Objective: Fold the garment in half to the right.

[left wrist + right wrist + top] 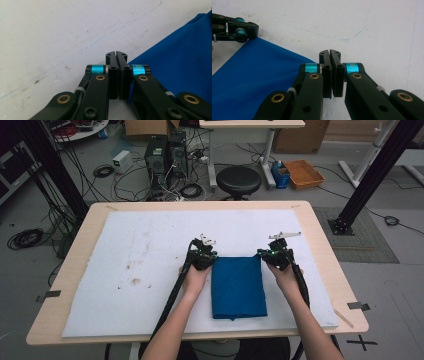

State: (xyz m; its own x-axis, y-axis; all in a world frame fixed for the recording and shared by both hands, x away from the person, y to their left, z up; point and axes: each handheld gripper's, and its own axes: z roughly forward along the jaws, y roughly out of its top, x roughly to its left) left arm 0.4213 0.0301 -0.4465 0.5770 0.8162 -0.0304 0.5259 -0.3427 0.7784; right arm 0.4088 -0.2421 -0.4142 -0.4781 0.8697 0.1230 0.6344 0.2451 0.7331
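Observation:
A folded blue cloth (238, 287) lies on the white mat (150, 250), near the table's front. My left gripper (213, 257) is at the cloth's far left corner. In the left gripper view its jaws (116, 55) are pressed together, with the cloth (180, 57) running in from the right to their tips. My right gripper (261, 255) is at the far right corner. Its jaws (330, 53) are likewise together where the cloth (257, 75) comes to a point, creased toward them. The left gripper (255, 31) shows across the cloth's far edge.
The mat carries brown stains (132, 275) left of the cloth and faint blue pen lines (342, 38). It covers most of the wooden table (320, 235). Behind the table stand a black stool (238, 181), computer cases and cables (165, 157) on the floor.

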